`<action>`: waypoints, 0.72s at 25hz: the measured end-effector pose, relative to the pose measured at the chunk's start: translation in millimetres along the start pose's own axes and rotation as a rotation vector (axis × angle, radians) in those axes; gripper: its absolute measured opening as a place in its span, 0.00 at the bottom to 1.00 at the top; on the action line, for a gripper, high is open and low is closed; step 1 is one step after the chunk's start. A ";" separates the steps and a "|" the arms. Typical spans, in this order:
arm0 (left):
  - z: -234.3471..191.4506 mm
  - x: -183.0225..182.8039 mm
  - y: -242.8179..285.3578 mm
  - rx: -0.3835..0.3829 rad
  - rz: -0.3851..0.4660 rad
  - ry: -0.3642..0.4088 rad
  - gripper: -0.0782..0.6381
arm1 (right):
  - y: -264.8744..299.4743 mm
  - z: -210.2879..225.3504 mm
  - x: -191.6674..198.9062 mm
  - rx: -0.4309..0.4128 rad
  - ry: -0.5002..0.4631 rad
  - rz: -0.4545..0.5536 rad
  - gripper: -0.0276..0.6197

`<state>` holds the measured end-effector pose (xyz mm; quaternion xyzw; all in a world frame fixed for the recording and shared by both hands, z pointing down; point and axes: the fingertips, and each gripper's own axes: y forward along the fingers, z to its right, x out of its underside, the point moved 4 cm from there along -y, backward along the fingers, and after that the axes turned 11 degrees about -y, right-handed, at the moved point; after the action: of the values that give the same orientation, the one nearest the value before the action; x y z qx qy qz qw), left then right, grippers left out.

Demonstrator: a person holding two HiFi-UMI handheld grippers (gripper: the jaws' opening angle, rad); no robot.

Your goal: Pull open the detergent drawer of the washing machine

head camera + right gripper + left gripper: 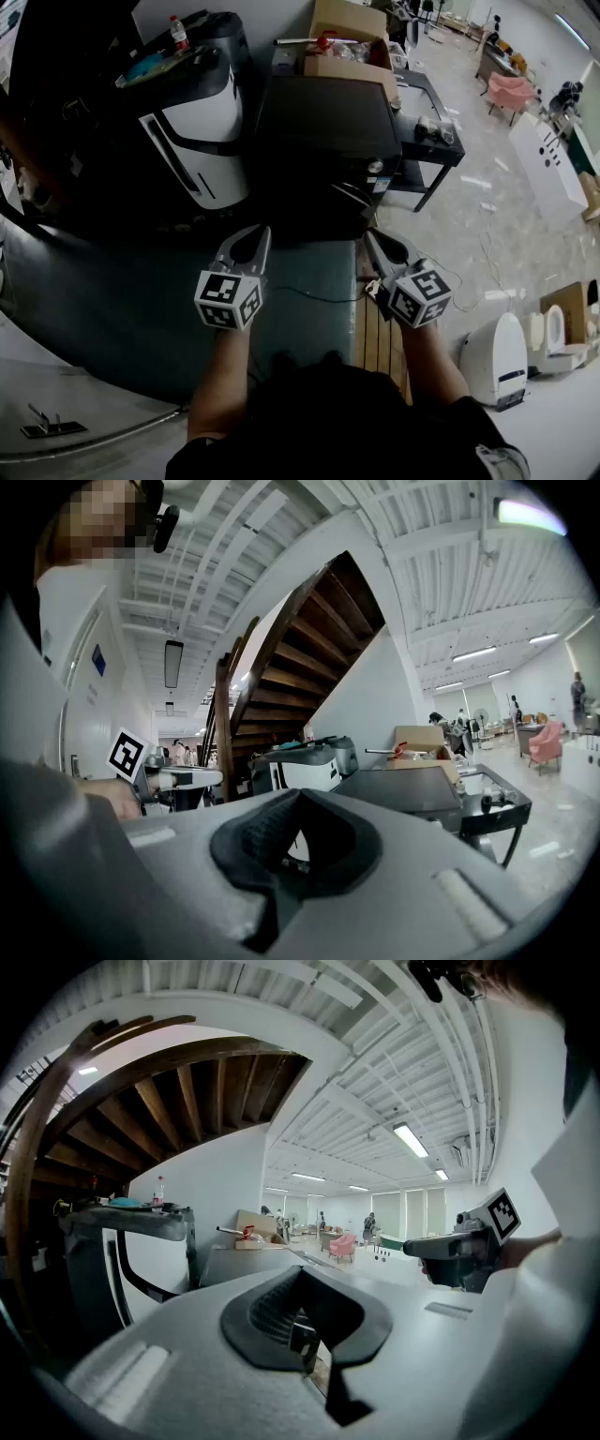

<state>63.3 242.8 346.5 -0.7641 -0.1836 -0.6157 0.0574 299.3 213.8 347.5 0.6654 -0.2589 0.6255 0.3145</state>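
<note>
A black box-shaped machine point(323, 122) stands just ahead of both grippers; its front face is hidden from the head view and I can make out no drawer on it. The same machine shows as a dark flat top in the left gripper view point(246, 1262) and the right gripper view point(403, 785). My left gripper point(255, 240) is shut and holds nothing, hovering over a dark teal surface point(131, 309). Beside it, my right gripper point(373, 242) is also shut and holds nothing. In their own views the left gripper point(301, 1273) and right gripper point(298, 795) point level, short of the machine.
A white-and-black appliance point(202, 141) stands left of the machine, with a bottle point(178, 33) behind it. Cardboard boxes point(349, 42) sit at the back, a black side table point(433, 131) to the right. Wooden slats point(377, 342) lie below my right gripper. A staircase point(309, 658) rises at the left.
</note>
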 end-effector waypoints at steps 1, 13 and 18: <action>-0.8 0.1 -0.7 0.001 -0.001 -0.002 0.12 | 0.3 -0.6 0.3 0.003 -0.011 -0.009 0.04; -21.0 -0.9 -18.1 0.004 0.043 -0.041 0.12 | 20.5 -25.9 2.3 -0.043 0.033 -0.014 0.04; -44.9 0.6 -32.7 -0.025 0.049 -0.075 0.12 | 36.8 -43.5 6.9 -0.051 0.045 -0.033 0.04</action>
<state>10.6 259.1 353.1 -0.7916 -0.1591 -0.5873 0.0561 243.6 221.8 358.7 0.6468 -0.2568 0.6284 0.3475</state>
